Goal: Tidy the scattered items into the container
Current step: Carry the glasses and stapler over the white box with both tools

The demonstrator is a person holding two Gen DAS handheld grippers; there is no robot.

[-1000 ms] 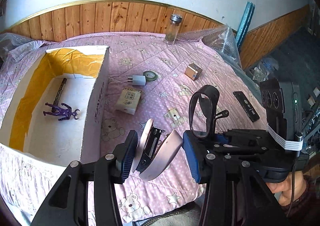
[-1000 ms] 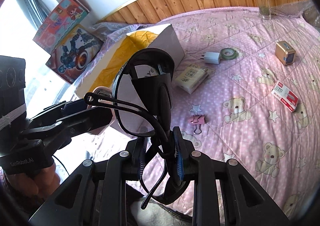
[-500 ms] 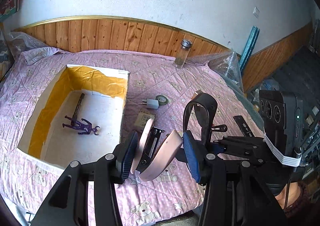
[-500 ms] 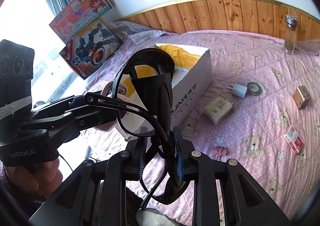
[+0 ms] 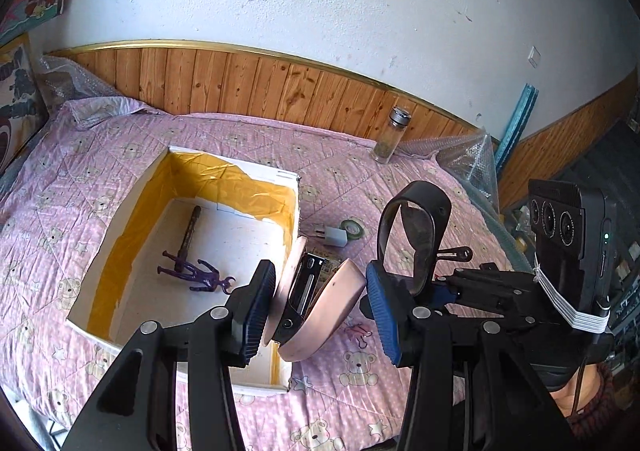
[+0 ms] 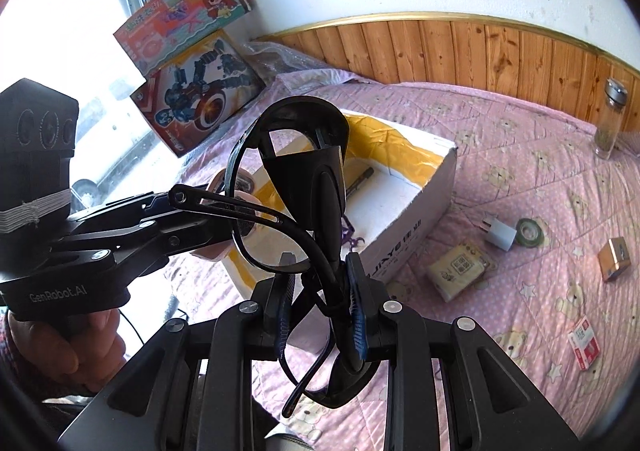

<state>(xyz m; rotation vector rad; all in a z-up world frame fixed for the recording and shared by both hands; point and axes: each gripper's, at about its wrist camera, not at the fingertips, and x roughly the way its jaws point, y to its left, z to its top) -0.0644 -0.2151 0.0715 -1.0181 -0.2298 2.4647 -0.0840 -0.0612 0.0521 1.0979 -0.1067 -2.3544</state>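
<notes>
I'm holding a pink stapler (image 5: 316, 303) in my left gripper (image 5: 318, 305) over the box's (image 5: 280, 381) near rim; my right gripper (image 6: 320, 307) is clamping glasses (image 6: 304, 187). A charger (image 6: 500, 233) is lying at three o'clock.

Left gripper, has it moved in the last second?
Yes. The left gripper, shut on a pink stapler, has risen and shifted left: it now sits over the box's near corner.
</notes>
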